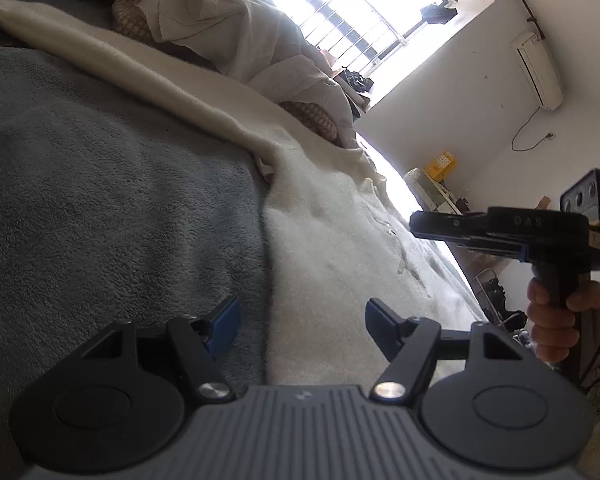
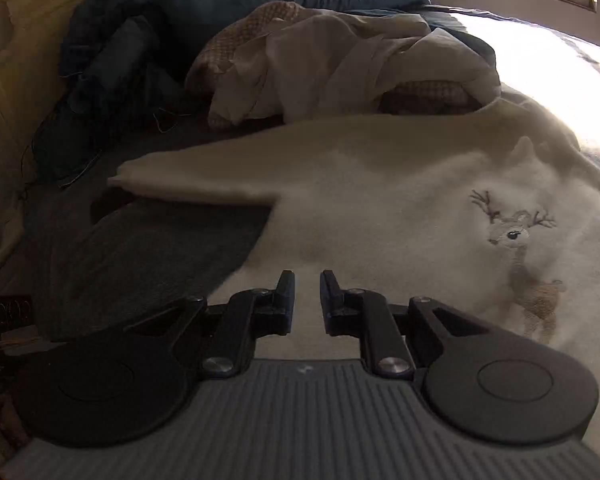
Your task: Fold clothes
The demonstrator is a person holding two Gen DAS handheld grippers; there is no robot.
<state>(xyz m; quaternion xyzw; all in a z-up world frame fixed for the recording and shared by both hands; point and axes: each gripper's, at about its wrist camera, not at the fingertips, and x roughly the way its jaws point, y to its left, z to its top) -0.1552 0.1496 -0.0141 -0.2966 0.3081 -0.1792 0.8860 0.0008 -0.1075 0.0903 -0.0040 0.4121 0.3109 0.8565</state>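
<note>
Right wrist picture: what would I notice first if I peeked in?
The little stitched deer on the fluffy cream sweater, spread flat across the grey blanket, right of the black gripper. Behind the sweater sits a crumpled heap of pale clothes, with bright window light washing over the bed's far right side.

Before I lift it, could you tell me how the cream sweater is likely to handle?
The cream sweater will probably flop and drape; its sleeve lies limp on the grey blanket. The fuzzy knit should grip the pads rather than slip. It looks bulky yet fairly light.
</note>
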